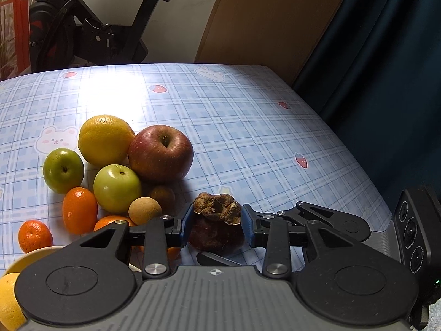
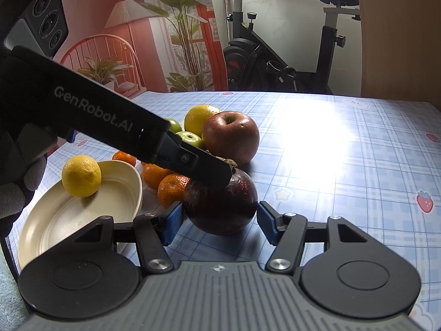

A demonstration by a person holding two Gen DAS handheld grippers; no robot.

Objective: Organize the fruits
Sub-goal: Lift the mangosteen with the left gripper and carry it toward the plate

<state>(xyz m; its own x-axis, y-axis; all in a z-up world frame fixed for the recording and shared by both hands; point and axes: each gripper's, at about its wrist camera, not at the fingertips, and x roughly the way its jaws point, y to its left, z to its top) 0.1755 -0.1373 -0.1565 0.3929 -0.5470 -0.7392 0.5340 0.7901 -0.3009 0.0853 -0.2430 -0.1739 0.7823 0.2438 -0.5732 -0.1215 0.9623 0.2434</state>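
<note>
Both tools are on one fruit. One dark purple mangosteen (image 2: pixel 220 201) sits on the checked tablecloth (image 1: pixel 248 127), between the blue pads of the right gripper (image 2: pixel 220 218). The pads lie against its two flanks, so that one is clamped on the body. The left gripper (image 1: pixel 217 224) comes in from above and to the left. Its own pads meet the dried brown calyx on either side, gripping the crown of the same fruit.

Counting the pile, all of it lies left of the left gripper's fingers and beyond them. There is one red apple (image 1: pixel 161 153), the nearest big fruit, just past the left fingertip. One large yellow citrus (image 1: pixel 106 139) touches the apple's far left side. There are two green apples (image 1: pixel 117 189), the second one (image 1: pixel 63 171) further left. Two small brown round fruits (image 1: pixel 144 211) sit right beside the left finger, the darker one (image 1: pixel 162 195) behind. I count four small orange citrus. One is oval (image 1: pixel 80 211), one round (image 1: pixel 35 235) at the far left, and two are half hidden by the finger linkage.

From the right wrist, one cream bowl (image 2: pixel 82 215) lies just left of the right gripper's left finger. It holds one lemon (image 2: pixel 81 176) against its far rim.
</note>
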